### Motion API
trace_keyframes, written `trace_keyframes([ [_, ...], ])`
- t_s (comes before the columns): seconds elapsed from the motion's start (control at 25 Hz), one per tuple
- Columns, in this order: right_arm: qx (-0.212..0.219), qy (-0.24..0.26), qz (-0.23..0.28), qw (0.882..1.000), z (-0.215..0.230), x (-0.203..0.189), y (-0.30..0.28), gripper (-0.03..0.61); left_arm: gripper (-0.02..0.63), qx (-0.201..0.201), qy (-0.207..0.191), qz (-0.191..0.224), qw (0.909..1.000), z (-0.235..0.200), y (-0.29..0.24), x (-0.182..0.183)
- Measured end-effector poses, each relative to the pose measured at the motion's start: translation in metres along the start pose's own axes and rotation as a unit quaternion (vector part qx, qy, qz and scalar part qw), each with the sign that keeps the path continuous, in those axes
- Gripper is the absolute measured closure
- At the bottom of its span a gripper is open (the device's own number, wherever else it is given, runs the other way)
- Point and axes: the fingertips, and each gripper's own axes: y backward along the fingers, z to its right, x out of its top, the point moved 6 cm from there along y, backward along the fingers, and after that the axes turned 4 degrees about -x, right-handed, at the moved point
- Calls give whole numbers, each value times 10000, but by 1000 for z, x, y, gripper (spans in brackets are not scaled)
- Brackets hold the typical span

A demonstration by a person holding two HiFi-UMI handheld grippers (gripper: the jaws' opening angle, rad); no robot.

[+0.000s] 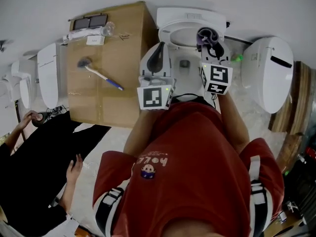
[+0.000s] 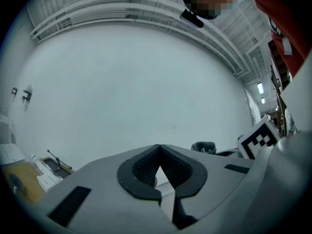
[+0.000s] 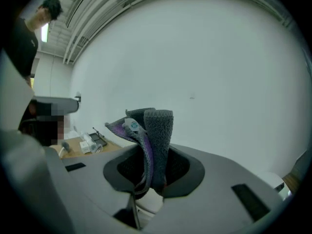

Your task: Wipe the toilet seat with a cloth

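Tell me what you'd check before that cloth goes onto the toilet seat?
1. Grey-purple knitted cloth clamped in right gripper: ok.
2. Left gripper shut, nothing in it: ok.
3. White toilet seat uncovered in front of the person: ok.
4. Cloth aimed down at seat: not ok, it points at the wall.
5. Blue-handled brush, lying on the cardboard box, out of the way: ok.
6. Cloth damp: cannot tell.

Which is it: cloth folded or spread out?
Folded. The cloth stands doubled over in a wad, pinched between the right gripper's jaws, over the toilet.
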Motion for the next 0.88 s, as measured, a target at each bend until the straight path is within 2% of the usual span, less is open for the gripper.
trace_keyframes([
  [0.24,-308,-617,654,9955,29,22,57,499,600,-94,31,-57,9999,12,-11,-2],
  [0.4,-434,-782,750,9932,40,21,71,499,600,-149,-6,-108,9998,17,-20,-7],
  [0.48,-470,-853,772,9922,46,20,73,499,600,-194,-207,-243,9993,21,-30,-14],
  [0.52,-483,-865,779,9920,49,19,74,499,598,-281,-435,-417,9978,24,-38,-20],
  [0.64,-514,-782,730,9929,58,19,79,499,597,-657,-1213,-1041,9849,33,-63,-46],
  [0.76,-583,-755,642,9934,68,14,83,499,591,-851,-1695,-1563,9693,36,-90,-72],
  [0.88,-681,-752,570,9932,82,9,89,499,524,-1036,-2191,-1962,9502,41,-118,-93],
])
